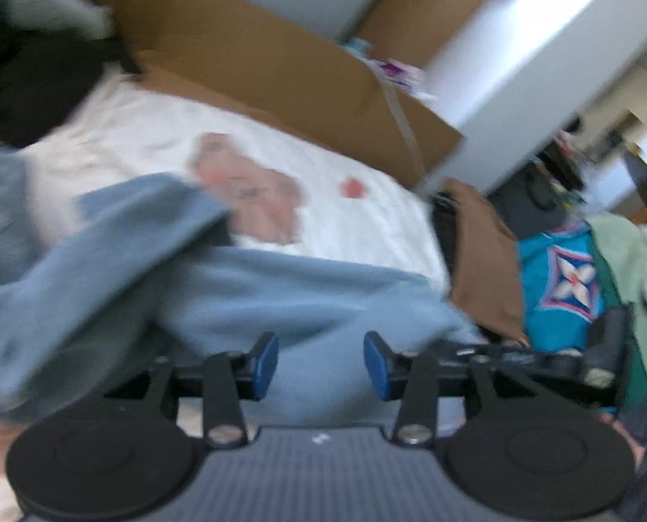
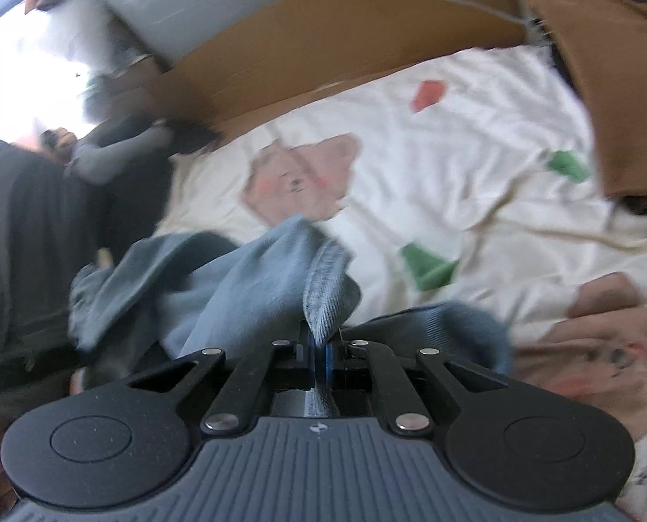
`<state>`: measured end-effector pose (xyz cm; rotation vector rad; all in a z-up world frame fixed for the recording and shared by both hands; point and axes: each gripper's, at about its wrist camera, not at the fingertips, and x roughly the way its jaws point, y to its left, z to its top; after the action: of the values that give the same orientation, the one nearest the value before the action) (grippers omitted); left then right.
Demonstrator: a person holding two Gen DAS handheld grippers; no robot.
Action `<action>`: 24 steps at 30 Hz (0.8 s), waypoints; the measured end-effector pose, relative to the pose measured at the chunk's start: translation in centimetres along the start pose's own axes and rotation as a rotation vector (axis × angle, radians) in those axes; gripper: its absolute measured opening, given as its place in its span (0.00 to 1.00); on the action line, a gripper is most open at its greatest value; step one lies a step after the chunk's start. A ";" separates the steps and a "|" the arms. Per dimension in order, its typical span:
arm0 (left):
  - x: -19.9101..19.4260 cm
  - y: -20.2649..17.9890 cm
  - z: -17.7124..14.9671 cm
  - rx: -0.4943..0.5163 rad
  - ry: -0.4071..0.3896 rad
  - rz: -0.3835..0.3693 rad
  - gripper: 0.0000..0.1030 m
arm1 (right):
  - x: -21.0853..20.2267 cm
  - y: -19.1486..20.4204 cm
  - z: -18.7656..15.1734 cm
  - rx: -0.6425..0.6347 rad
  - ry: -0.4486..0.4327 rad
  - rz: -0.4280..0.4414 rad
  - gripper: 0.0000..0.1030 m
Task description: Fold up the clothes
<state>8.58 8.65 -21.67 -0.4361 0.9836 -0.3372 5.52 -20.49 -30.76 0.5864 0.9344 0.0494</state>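
Right wrist: right gripper (image 2: 319, 359) pinches blue garment (image 2: 245, 287) edge; left gripper (image 1: 321, 363) agape.

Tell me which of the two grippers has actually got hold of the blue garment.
The right gripper: its jaws are shut on a ribbed edge of the blue garment. The left gripper hangs open above the cloth, gripping nothing.

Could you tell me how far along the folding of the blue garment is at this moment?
Early stage. Nothing looks folded yet: the blue garment lies crumpled on the printed bedsheet. In hand: the right gripper is shut on a ribbed edge of it, while the left gripper is open above the cloth. Spreading it flat and every fold remain.
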 end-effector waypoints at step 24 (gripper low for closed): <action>-5.1 18.9 -5.1 -0.529 -0.211 0.385 0.58 | -3.9 -7.4 5.2 0.031 -0.080 -0.396 0.02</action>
<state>3.03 26.31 -29.86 -0.7286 0.9192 0.3226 5.64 -30.22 -29.20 0.4198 0.9596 -0.3418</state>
